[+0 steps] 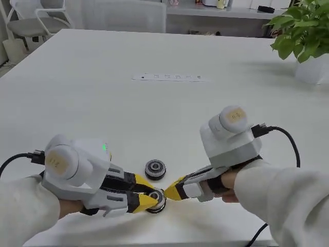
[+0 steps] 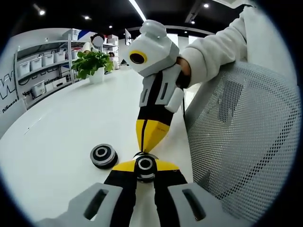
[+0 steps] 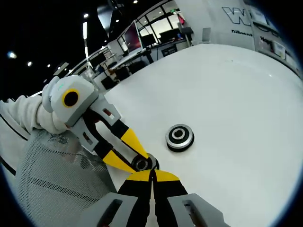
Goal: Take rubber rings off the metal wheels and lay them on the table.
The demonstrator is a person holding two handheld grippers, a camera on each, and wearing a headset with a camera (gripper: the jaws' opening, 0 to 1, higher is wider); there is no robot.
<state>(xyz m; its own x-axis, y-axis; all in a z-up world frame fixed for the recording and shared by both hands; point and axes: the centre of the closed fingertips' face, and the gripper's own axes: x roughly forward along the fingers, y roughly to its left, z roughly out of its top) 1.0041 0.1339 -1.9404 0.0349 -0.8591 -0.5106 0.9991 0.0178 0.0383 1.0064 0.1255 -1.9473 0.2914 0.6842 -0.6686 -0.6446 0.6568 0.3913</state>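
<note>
While in left claw, one wheel, right claw perhaps against it.

Open-plan office or lab, white table, potted plant, shelves of storage bins, mesh chair

Opposed gripper views closely share one wheel.

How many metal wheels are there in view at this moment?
2. The held wheel sits between the jaws of the left hand-held gripper, at the near edge of the table. The free wheel lies flat just beyond it. None seems hidden.
</note>
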